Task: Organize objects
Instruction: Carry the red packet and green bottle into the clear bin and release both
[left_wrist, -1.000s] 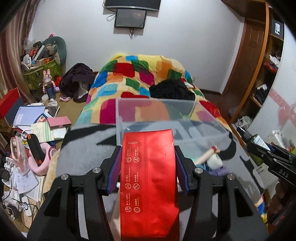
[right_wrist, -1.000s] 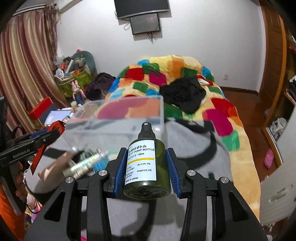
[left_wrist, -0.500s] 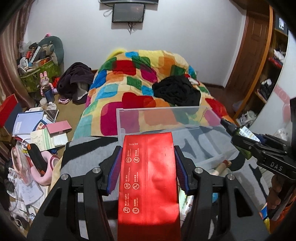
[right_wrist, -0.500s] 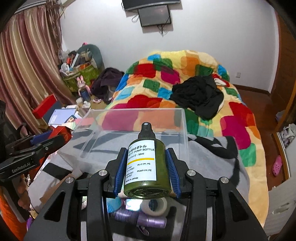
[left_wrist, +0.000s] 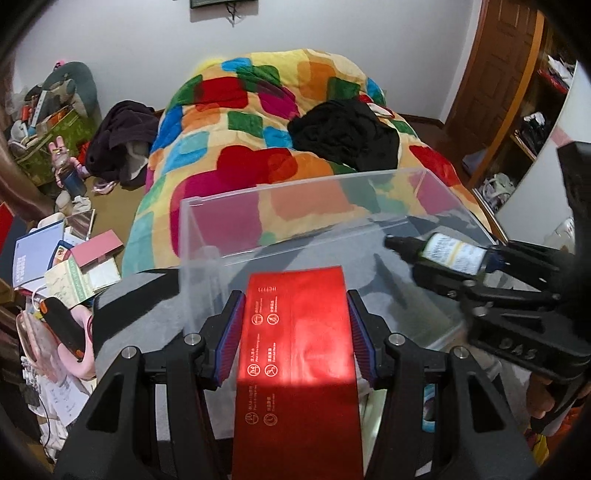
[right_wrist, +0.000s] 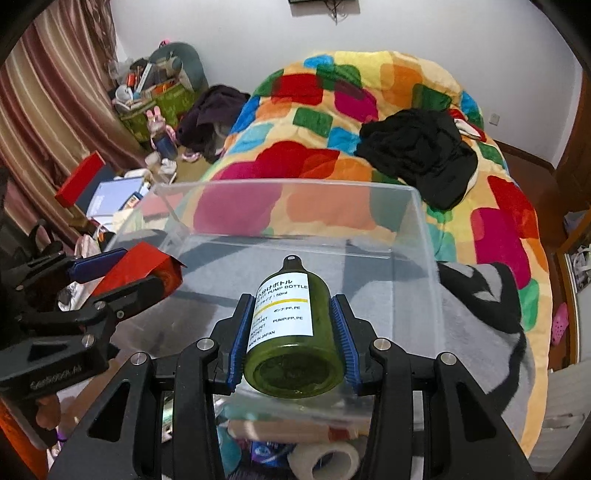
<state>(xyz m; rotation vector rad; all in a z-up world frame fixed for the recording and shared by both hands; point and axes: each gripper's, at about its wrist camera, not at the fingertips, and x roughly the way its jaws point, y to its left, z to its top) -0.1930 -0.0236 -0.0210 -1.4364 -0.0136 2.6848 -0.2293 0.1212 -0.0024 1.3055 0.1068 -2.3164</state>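
A cluttered bedroom is filling the background, a patchwork blanket (left_wrist: 280, 122) covering the bed and a grey-and-black cloth (right_wrist: 476, 317) lying nearer. A clear plastic box (left_wrist: 295, 206) is sitting mid-frame on that cloth. At lower centre of the left view, the left gripper (left_wrist: 295, 314) is clenching a red packet (left_wrist: 297, 354) between its pads, over the box's near edge. In the right view, the right gripper (right_wrist: 291, 325) is grasping a green pump bottle (right_wrist: 293, 332), nozzle pointing away, over the box's open top.
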